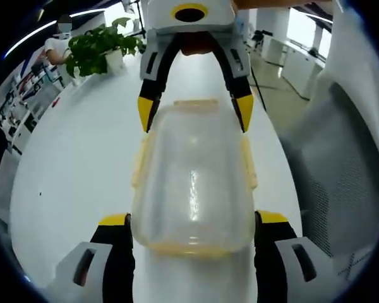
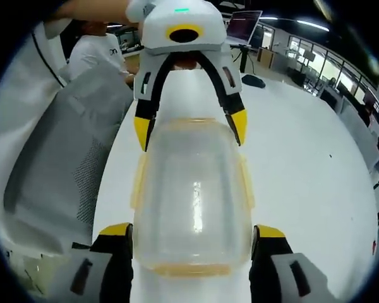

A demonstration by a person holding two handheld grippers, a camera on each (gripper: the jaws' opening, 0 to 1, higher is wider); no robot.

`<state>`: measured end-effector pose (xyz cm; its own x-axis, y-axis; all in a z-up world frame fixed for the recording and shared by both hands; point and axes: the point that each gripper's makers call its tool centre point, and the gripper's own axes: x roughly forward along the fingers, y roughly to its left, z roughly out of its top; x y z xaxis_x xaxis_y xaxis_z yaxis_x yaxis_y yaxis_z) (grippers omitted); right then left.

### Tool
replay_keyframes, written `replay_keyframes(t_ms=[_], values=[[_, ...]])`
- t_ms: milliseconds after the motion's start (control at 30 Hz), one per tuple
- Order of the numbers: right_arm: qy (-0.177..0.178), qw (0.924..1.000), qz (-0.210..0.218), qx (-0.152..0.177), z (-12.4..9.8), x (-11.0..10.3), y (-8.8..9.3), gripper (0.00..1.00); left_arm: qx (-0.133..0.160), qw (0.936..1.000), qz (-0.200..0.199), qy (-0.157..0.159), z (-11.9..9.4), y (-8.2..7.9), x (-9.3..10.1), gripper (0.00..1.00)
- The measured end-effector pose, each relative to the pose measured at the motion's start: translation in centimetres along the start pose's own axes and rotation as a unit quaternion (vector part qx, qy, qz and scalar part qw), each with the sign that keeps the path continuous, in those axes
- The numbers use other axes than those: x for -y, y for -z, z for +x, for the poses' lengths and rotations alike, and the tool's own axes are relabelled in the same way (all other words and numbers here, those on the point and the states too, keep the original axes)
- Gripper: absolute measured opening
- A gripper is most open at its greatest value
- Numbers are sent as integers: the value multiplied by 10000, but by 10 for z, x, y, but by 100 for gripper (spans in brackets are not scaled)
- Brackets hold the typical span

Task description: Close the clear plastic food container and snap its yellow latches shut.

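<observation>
Opposed close views over one shared container (image 1: 192,183) (image 2: 192,189).

Occluded, cropped and unresolved regions in the two gripper views.

Left gripper view: the left hand-held gripper (image 1: 192,222) is cut off by the lower edge, its jaw tips straddling the container (image 1: 192,180), whose near-end latch is blurred; jaw-to-wall contact cannot be told. The potted plant (image 1: 101,47) is small and indistinct. Right gripper view: the right hand-held gripper (image 2: 192,230) is likewise cropped; the laptop (image 2: 243,26) screen content is illegible.
</observation>
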<state>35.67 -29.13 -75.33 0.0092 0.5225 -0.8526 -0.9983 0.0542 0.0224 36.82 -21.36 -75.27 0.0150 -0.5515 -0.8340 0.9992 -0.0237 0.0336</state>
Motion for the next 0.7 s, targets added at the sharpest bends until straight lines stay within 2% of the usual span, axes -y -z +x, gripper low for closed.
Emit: replay_keyframes(t_ms=[267, 700], values=[[9, 10000, -10, -50, 6, -1, -8, 76, -88, 10000, 28, -5, -5, 8, 0, 76], [-83, 9996, -177, -192, 29, -2, -44, 76, -156, 9998, -115, -101, -29, 45, 3, 76]])
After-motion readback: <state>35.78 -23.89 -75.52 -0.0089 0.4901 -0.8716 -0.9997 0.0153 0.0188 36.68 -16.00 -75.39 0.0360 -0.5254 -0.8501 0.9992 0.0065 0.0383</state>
